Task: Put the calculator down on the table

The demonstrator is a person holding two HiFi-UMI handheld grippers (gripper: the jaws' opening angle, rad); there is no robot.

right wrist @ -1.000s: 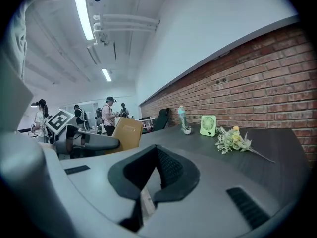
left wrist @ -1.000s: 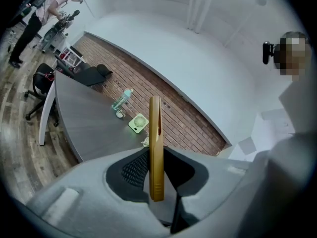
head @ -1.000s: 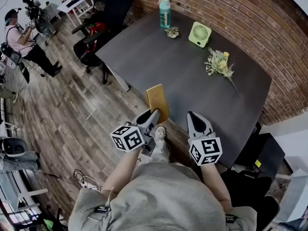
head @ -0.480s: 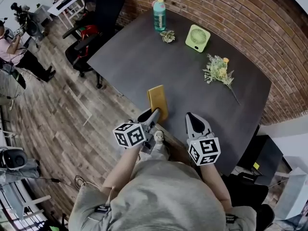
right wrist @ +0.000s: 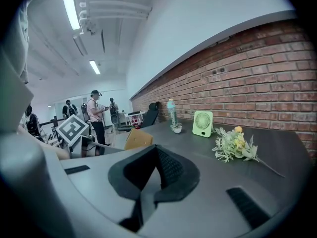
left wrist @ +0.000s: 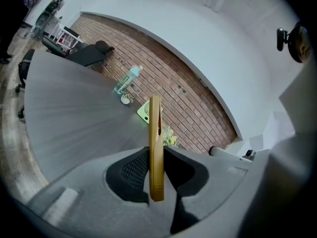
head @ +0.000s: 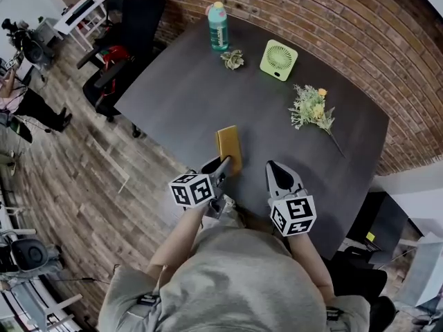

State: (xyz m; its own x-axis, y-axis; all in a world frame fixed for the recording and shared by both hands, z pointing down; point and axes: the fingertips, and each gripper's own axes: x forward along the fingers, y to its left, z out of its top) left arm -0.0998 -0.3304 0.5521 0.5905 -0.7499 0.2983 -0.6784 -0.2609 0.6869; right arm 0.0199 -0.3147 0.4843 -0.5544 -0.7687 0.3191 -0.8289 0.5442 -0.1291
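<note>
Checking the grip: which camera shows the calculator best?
Head view: the calculator shows its broad face, its near end in the left gripper. The left gripper view gives only its thin edge between the jaws; the right gripper view, a small corner.

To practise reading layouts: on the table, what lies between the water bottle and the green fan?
A small potted plant sits between the water bottle and the green fan; the head view shows it most clearly.

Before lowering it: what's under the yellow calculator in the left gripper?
Only bare dark grey table shows around the flat yellow calculator; the patch directly beneath it is covered.
</note>
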